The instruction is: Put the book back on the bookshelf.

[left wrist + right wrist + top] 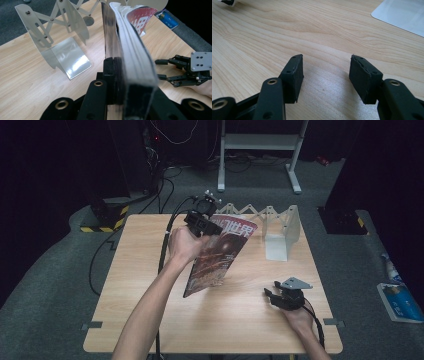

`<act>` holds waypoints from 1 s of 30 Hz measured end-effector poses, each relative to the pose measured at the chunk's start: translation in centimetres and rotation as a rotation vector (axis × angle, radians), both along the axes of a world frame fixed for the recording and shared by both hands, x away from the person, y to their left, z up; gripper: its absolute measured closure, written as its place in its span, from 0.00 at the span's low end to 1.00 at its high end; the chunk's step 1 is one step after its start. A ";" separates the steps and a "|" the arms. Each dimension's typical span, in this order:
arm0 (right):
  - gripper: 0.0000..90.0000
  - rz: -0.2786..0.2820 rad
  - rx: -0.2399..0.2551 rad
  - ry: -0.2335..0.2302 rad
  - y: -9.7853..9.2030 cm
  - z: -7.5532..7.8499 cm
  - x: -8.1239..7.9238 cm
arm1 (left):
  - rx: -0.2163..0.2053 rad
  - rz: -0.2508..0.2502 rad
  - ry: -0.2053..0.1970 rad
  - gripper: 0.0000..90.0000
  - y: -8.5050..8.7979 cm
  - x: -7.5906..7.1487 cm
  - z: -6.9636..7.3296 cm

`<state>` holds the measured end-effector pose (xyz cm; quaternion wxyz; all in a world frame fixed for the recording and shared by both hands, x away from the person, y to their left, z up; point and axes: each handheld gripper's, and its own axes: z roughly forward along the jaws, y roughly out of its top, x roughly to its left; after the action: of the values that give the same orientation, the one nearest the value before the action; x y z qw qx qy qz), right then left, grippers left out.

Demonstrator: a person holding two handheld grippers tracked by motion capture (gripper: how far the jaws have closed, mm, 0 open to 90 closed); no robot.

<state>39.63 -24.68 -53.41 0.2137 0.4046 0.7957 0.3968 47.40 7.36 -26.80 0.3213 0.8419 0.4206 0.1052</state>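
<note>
Table [150, 320] brightly lit, surroundings dark; glare on metal stand [72, 60].

A: Report the colours at my jaws.

B: My left gripper [117, 75] has black jaws. The magazine [218, 252] shows a dark red cover, white characters on its red header, and white page edges.

A: And the surroundings?

B: My right gripper [325, 75] is black; the table [150, 320] is light woodgrain; the folding rack [280, 227] is pale silver.
</note>
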 end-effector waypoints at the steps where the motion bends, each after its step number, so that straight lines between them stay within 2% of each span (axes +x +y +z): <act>1: 0.50 0.000 0.000 0.000 0.0 0.0 0.0 | 0.003 0.002 0.004 0.92 0.0 0.1 0.1; 12: 0.50 0.000 0.000 0.001 0.0 0.0 0.0 | 0.045 0.022 0.064 0.92 0.5 1.6 0.4; 16: 0.49 0.002 -0.002 -0.001 0.0 0.0 0.0 | 0.059 0.039 0.075 0.92 0.9 1.9 0.4; 21: 0.49 0.003 -0.002 -0.001 0.0 0.0 0.0 | 0.045 0.078 0.062 0.92 1.8 2.2 0.6; 30: 0.49 0.002 -0.002 -0.001 0.0 0.0 0.0 | -0.008 0.139 0.029 0.93 3.0 2.6 0.8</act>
<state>39.64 -24.66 -53.42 0.2142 0.4032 0.7964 0.3966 50.00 10.36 -25.97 0.3103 0.8109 0.4831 0.1132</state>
